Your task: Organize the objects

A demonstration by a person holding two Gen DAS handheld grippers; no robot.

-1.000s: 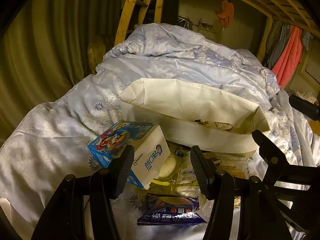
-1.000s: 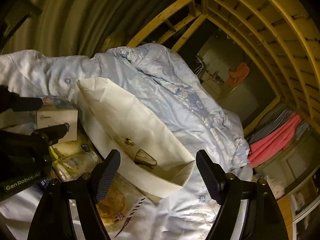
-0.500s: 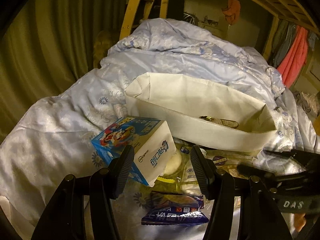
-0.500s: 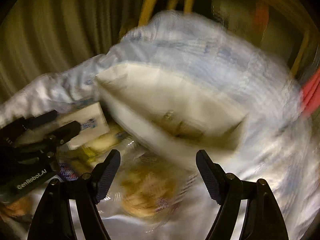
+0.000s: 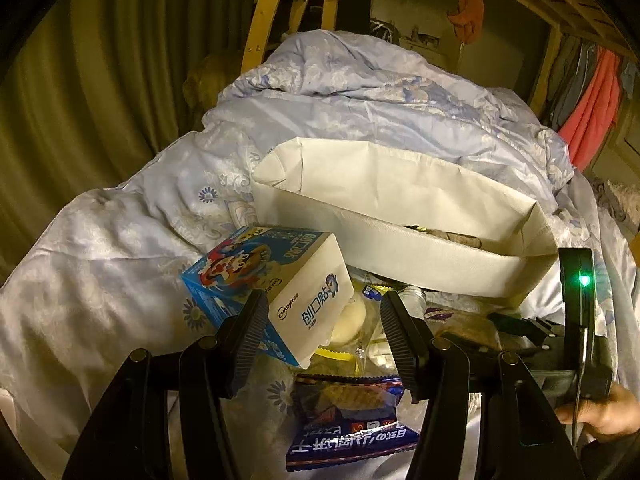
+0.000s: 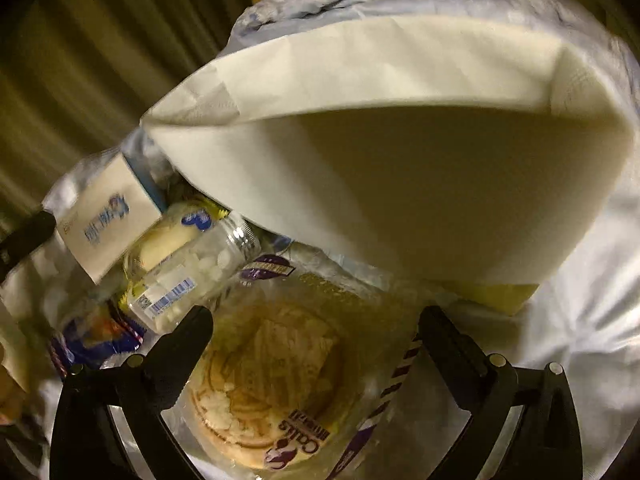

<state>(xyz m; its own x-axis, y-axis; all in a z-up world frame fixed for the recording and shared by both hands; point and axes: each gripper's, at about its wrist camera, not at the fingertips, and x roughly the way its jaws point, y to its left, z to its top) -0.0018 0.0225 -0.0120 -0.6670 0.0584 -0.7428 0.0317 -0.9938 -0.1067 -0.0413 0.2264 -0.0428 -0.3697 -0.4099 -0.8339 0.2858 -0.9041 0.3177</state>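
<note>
White fabric bin (image 6: 400, 184) is filling the upper frame; the wide-spread right gripper (image 6: 316, 340) is being held over a clear pastry packet (image 6: 272, 384), the left gripper (image 5: 324, 328) likewise released, above pale-blue floral bedding (image 5: 120, 240).

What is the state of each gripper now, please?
Left gripper: open, holding nothing, near the blue box.
Right gripper: open, holding nothing, above the pastry packet.

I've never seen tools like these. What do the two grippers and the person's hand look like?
Both grippers, left and right, are matte black plastic, each with two fingers ending in ribbed pads and joined by silver rivets. The right one's body carries a green light. A bare hand holds it; no sleeve shows.
</note>
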